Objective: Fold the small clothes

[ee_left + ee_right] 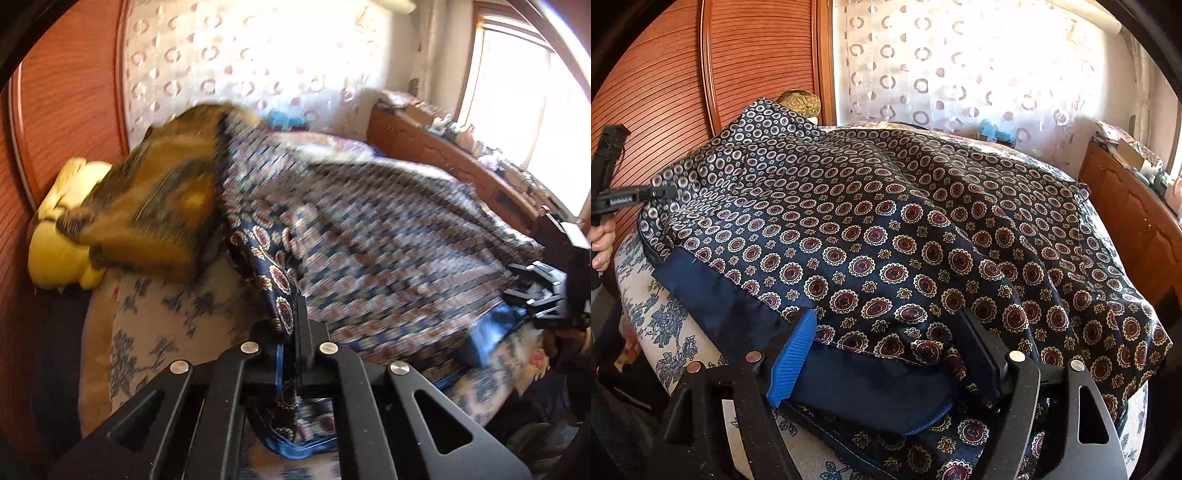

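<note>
Left tool [295, 325] is clamped on the patterned silk garment's [886, 229] edge, lifting it off the bed [646, 295], while right tool [886, 354] gapes wide astride its near blue hem [864, 391], unpinched.

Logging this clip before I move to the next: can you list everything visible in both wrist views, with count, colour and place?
patterned garment: one, navy with red-and-cream medallions and plain blue band, spread over the bed
bed cover: one, cream with blue floral print, under the garment
brown cushion: one, brown-gold, at the bed's far left, blurred
yellow bedding: one bundle, yellow, beside the cushion
curtain: one, white with ring pattern, behind the bed
wooden cabinet: one, brown, right of the bed, cluttered top
left gripper: black, shut on the garment's edge
right gripper: black, one blue pad, open, astride the blue band
</note>
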